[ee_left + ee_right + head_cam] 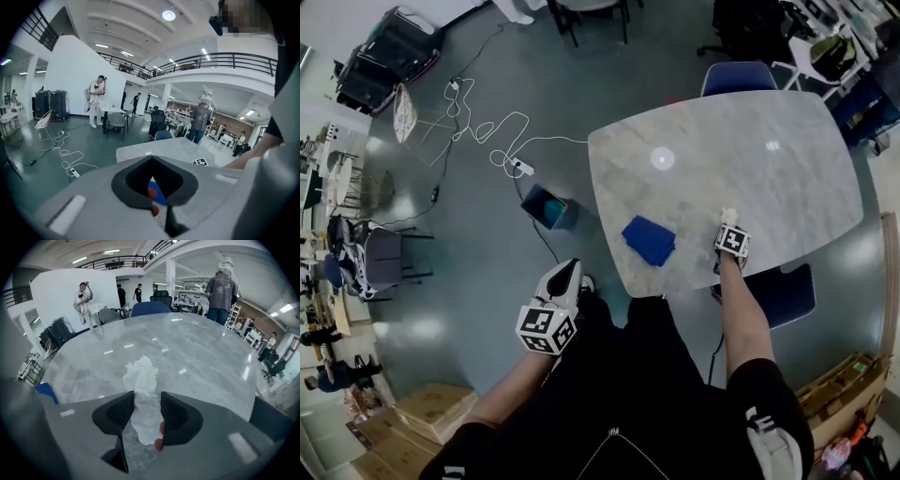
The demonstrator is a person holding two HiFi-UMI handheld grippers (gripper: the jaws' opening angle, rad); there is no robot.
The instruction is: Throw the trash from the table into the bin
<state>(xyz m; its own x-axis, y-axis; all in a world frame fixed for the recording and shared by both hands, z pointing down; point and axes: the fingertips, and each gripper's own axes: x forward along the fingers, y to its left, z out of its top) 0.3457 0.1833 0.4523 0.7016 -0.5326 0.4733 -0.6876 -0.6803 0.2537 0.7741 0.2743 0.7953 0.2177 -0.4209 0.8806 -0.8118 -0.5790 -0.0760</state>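
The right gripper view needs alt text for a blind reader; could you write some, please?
The right gripper is shut on a crumpled white tissue over a grey marble table. People stand in the hall behind.

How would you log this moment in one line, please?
right gripper: shut on crumpled white tissue | left gripper: shut, empty | blue square bin: on grey floor
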